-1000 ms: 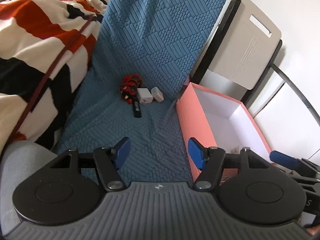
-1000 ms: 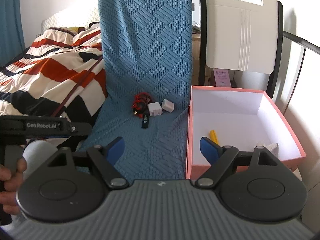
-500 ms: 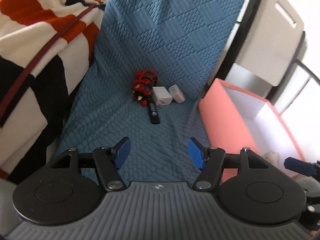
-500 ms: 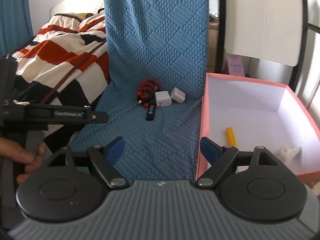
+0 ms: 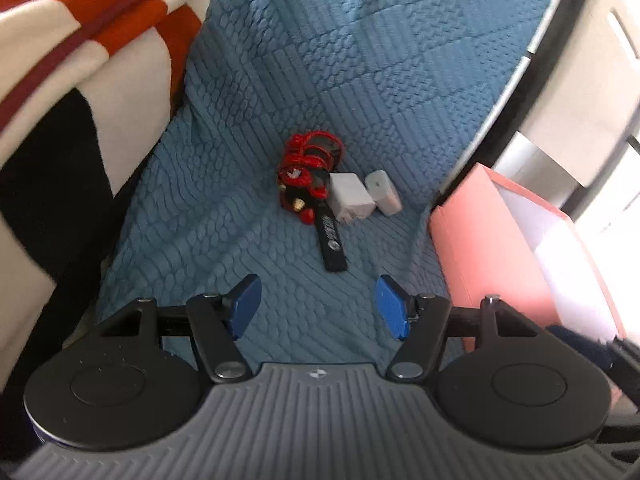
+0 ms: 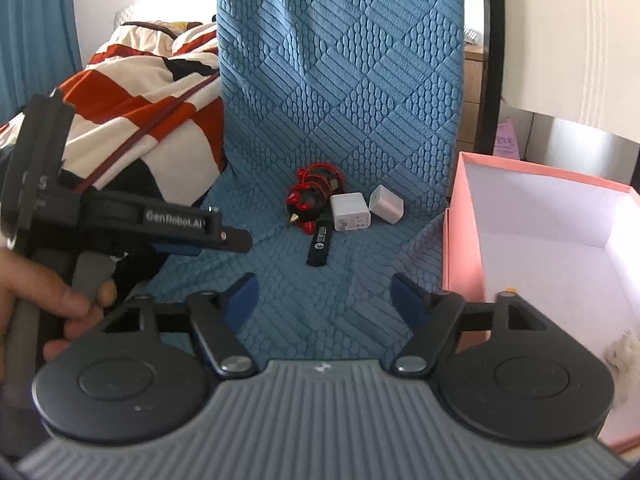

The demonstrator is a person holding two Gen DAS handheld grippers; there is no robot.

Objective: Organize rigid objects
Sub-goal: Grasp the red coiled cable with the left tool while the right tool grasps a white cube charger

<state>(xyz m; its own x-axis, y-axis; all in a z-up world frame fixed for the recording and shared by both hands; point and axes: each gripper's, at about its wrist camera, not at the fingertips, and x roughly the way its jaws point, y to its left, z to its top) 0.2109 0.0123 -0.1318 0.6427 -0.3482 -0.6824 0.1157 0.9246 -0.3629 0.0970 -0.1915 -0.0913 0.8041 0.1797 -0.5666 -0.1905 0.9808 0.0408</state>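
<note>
A small pile lies on the blue textured chair cover (image 5: pixel 248 200): a red coiled cable (image 5: pixel 308 168), a white charger block (image 5: pixel 350 196), a smaller white block (image 5: pixel 384 192) and a black stick (image 5: pixel 331 240). The same pile shows in the right wrist view: cable (image 6: pixel 312 192), charger (image 6: pixel 351 212), small block (image 6: pixel 386 203), stick (image 6: pixel 319 246). My left gripper (image 5: pixel 318 306) is open and empty, just short of the black stick. My right gripper (image 6: pixel 324 300) is open and empty, farther back. The pink box (image 6: pixel 460 224) stands to the right.
A striped red, white and black blanket (image 6: pixel 132 92) lies on the left. The left gripper's body and the holding hand (image 6: pixel 60 304) cross the left of the right wrist view. A white chair back (image 5: pixel 580 92) stands behind the box, which holds a white scrap (image 6: pixel 624 352).
Both grippers have moved forward toward the pile, the left one more; the objects look larger. Both stay open. The pile has not moved.
</note>
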